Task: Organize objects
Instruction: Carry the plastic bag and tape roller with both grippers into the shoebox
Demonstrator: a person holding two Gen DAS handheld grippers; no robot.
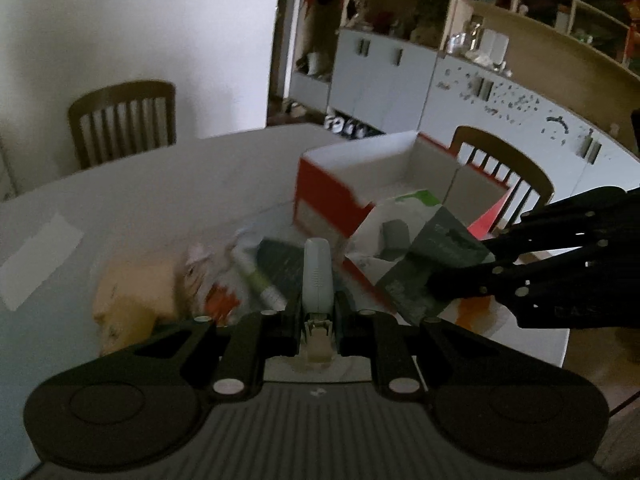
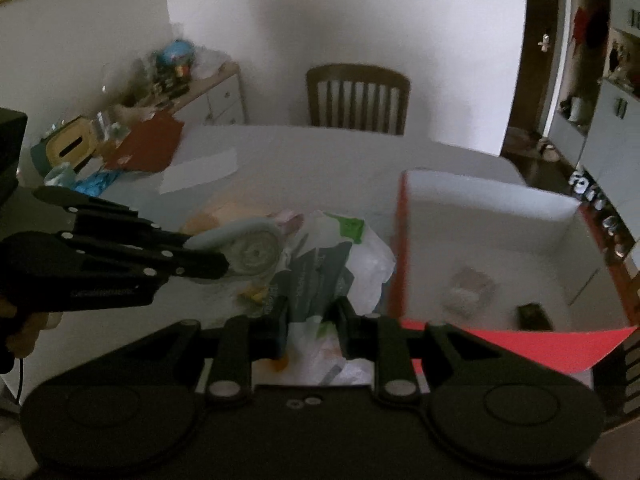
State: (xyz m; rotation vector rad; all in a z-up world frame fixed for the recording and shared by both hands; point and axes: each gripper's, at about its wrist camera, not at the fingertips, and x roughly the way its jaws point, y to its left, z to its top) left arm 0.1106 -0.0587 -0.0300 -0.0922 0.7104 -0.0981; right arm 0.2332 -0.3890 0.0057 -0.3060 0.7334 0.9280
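The left claw (image 1: 317, 322), low in the frame's centre, is clamped on a pale blue tape dispenser (image 1: 318, 276). The right claw (image 2: 313, 322) is pinched on a white-and-green plastic packet (image 2: 320, 268), which hangs above the table (image 2: 320, 160). Just beyond, at mid-frame, lie a yellow sponge (image 1: 132, 300) and loose wrappers (image 1: 216, 280). Farther right sits an open red box (image 2: 404, 240) with a white inside, small items blurred on its floor. A wooden chair (image 2: 358, 98) stands against the far wall.
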